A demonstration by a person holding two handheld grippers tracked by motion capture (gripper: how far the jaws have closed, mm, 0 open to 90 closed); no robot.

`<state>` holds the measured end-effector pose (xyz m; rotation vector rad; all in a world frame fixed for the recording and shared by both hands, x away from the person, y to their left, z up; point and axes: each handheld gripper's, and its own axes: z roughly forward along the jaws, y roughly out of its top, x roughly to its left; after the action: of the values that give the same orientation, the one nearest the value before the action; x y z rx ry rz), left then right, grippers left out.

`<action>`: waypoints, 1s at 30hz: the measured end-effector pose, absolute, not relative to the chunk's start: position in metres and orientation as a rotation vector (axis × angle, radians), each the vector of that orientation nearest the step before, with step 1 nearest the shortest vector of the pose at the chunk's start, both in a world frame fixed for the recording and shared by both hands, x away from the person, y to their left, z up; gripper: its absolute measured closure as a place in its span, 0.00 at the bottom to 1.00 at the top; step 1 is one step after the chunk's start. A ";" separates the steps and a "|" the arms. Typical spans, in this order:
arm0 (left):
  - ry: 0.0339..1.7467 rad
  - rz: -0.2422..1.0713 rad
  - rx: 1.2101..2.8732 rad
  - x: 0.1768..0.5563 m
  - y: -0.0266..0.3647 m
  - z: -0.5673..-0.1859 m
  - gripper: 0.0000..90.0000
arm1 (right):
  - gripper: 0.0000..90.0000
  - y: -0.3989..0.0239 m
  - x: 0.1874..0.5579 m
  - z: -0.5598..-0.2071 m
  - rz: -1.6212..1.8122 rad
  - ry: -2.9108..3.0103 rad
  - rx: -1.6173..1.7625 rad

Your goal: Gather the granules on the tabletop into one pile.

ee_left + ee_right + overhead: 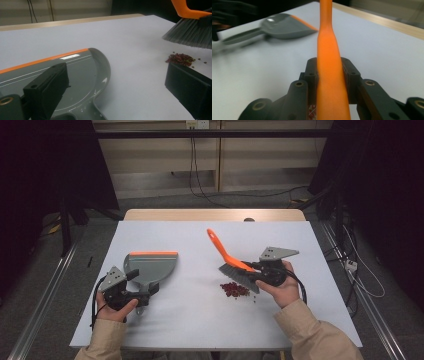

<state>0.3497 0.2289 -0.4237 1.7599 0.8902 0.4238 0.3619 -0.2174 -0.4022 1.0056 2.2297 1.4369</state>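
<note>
A grey dustpan (151,265) with an orange front lip lies flat at the table's left, its handle pointing toward the near edge. My left gripper (143,283) stands open, one jaw on each side of the pan's rear and handle (82,113), neither pressing it. My right gripper (257,269) is shut on the orange handle (328,45) of a hand brush (222,247). Its grey bristles (190,35) hang just above and behind a small pile of dark red bits (234,289), which also lies right of the pan (180,59). The dustpan (284,26) shows far left in the right gripper view.
A white sheet (200,320) covers the table, with a bare wooden strip (215,215) along the far edge. Cables (200,185) run over the floor behind, and metal rails (45,290) flank both sides. Dark curtains stand left and right.
</note>
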 end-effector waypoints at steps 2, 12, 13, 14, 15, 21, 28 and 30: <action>0.890 0.425 1.754 0.349 0.229 -0.423 0.05 | 0.79 -0.224 0.353 -0.406 1.408 2.139 1.109; 0.878 0.429 1.761 0.349 0.227 -0.421 0.05 | 0.79 -0.238 0.339 -0.435 1.184 2.012 1.255; 0.877 0.430 1.762 0.349 0.227 -0.421 0.05 | 0.79 -0.236 0.340 -0.437 1.184 2.006 1.241; 0.877 0.430 1.762 0.349 0.227 -0.421 0.05 | 0.79 -0.234 0.340 -0.437 1.178 2.006 1.229; 0.881 0.429 1.761 0.349 0.227 -0.422 0.05 | 0.79 -0.231 0.340 -0.437 1.183 2.018 1.227; 0.880 0.429 1.762 0.349 0.228 -0.421 0.05 | 0.79 -0.207 0.341 -0.437 1.173 2.064 1.143; 0.881 0.428 1.762 0.349 0.228 -0.422 0.05 | 0.79 -0.205 0.346 -0.435 1.242 2.044 1.154; 0.880 0.428 1.763 0.349 0.228 -0.422 0.05 | 0.79 -0.206 0.344 -0.432 1.251 2.035 1.150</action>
<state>0.3492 0.2280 -0.4221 1.7630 0.8801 0.4278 0.3437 -0.2059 -0.4320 1.1499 2.0354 1.2508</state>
